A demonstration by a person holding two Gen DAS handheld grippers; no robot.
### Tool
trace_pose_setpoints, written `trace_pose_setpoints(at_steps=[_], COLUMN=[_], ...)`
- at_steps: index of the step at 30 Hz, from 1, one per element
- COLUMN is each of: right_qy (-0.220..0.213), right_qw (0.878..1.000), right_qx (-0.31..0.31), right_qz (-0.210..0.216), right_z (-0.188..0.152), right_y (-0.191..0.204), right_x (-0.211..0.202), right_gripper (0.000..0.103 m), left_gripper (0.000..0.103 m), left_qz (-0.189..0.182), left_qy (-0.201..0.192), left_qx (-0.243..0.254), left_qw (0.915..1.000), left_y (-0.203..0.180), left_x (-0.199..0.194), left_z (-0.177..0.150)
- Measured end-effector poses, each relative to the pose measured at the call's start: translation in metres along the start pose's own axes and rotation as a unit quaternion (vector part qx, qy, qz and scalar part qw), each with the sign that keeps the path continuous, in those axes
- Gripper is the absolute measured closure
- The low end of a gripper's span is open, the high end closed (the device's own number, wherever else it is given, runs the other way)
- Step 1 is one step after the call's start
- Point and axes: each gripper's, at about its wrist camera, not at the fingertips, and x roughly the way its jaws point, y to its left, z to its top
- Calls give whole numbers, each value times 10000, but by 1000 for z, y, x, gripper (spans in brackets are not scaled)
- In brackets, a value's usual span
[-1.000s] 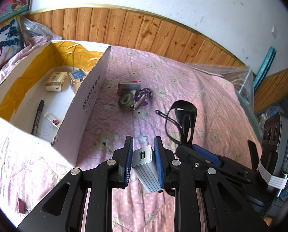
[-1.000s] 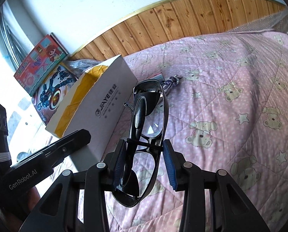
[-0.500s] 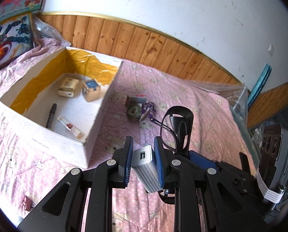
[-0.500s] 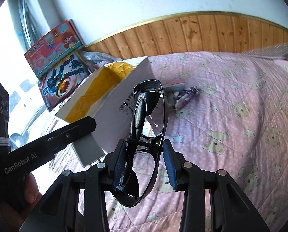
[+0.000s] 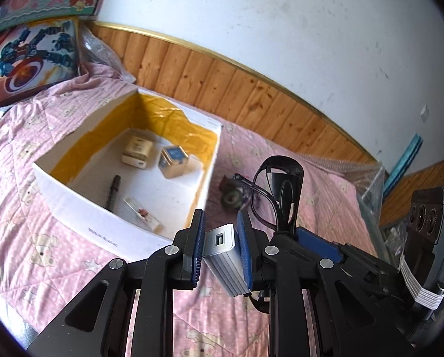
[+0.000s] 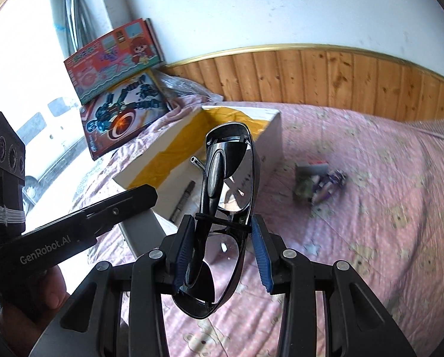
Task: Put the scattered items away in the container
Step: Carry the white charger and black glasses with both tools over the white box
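The left hand-held gripper (image 5: 221, 248) is clamped on a small silver power bank (image 5: 226, 260), pads on its long ribbed sides so the port end faces forward. It hangs above the pink quilt of the bed (image 5: 28, 238), just short of the near corner of the white box (image 5: 82, 208), probably so the block can drop straight in. The right hand-held gripper (image 6: 221, 250) grips a pair of dark sunglasses (image 6: 225, 196) across the folded frame, lenses standing on edge, which keeps the pads off the glass. It too is aimed at the box. Inside lie a black pen (image 5: 112, 192), two small cartons and a clear packet. A few small items (image 6: 318, 183) remain on the quilt beyond the box's right wall, toward the wood-panelled wall.
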Motion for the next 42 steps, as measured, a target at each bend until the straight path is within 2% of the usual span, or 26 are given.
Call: trace_pose_setpoints(at_steps=[9,18,27,35,42], right_qy=[12,52,162,317,536], right_qw=[9992,9976,9964,9949,9917], right_qx=[-366,-662,-795,-931,-1152], right_qz=[141,208,262,231,178], right_z=[29,59,83,95,99], right_y=[29,51,59,57,53], right_x=[14,35,60,83,107], right_gripper=[63,63,63,63,63], left_gripper=[81,81,81,81,81], left_qz=[28,21,-48,97,171], left_qy=[-215,-238,-128,-27,212], left_qx=[-200,-522,-853,-868,-990], left_qw=[9996,9984,9963,9962,9947], left_y=[26,56,82,94,105], left_x=[-8,-4,8,30,56], left_z=[28,54,80,98,106])
